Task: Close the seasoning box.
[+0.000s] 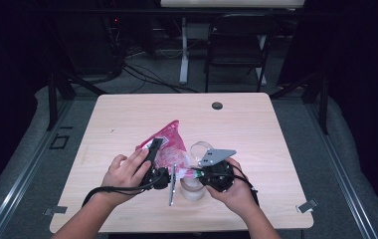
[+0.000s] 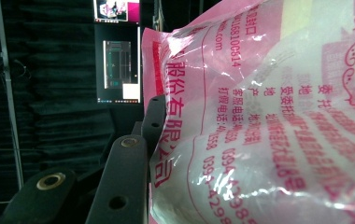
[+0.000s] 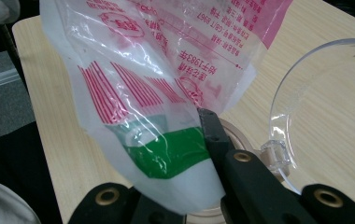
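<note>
Bag mid-table, edges well clear

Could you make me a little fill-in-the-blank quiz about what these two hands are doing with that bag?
1. Both grippers hold a pink and white plastic ____.
2. The right gripper pinches the bag at its end printed with a ____ patch.
3. Beside the right gripper stands a clear plastic container whose lid is flipped ____.
4. Everything rests on a light ____ table.

Missing words: bag; green; open; wooden
</note>
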The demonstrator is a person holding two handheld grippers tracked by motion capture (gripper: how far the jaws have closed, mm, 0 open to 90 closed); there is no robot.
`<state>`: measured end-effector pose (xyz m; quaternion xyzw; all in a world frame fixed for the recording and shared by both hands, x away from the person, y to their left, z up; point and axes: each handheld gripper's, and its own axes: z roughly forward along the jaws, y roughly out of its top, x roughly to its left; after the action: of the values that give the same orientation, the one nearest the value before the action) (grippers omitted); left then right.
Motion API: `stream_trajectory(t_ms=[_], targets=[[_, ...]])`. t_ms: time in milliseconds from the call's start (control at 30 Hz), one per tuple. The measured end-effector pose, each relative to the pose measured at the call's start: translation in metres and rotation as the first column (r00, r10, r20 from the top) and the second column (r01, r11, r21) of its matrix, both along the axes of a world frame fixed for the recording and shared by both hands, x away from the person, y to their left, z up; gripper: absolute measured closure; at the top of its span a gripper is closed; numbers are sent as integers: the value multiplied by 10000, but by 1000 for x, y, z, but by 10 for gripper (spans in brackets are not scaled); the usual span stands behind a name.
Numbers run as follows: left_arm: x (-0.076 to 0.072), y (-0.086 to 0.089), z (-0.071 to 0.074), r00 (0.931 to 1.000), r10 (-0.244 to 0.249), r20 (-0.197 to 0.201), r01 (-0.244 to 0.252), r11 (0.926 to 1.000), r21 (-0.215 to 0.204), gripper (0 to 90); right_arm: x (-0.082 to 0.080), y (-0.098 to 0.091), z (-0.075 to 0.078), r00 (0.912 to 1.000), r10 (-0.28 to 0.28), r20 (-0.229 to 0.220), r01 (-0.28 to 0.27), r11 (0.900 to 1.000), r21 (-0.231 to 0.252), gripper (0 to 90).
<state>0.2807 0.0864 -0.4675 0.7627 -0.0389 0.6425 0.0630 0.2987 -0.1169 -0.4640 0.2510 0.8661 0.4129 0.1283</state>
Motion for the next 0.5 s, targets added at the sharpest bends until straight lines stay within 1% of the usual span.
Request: stream_trajectory(t_ms=[33,67,333,367,400,467,500], targets=[[0,0,0,10000,5,18,-5,10000,10,679,0,0,0,10000,3,4,-3,10000,0,899],[-1,0,1,9999,124,-49,-124,9999,59,679,0,0,0,10000,2,5,-2,10000,4,899],[0,-1,0,9999,104,-130,-103,9999,26,680,-3,-3,5,9998,-53,187,54,10000,-55,900],[-1,-2,0,9997,183,-186,-181,9998,105,680,-3,-3,5,9998,-78,203,79,10000,-47,900],[0,-1,-1,9999,-38,-96,38,10000,-3,680,-3,-3,6,9998,-75,210,76,10000,-62,900],[0,-1,-2,9998,-9,-176,7,10000,-88,681,-4,-4,6,9997,-74,214,74,10000,-19,900],[0,-2,-2,9996,110,-258,-111,9999,-64,681,-4,-4,7,9997,-90,215,90,10000,-8,900]])
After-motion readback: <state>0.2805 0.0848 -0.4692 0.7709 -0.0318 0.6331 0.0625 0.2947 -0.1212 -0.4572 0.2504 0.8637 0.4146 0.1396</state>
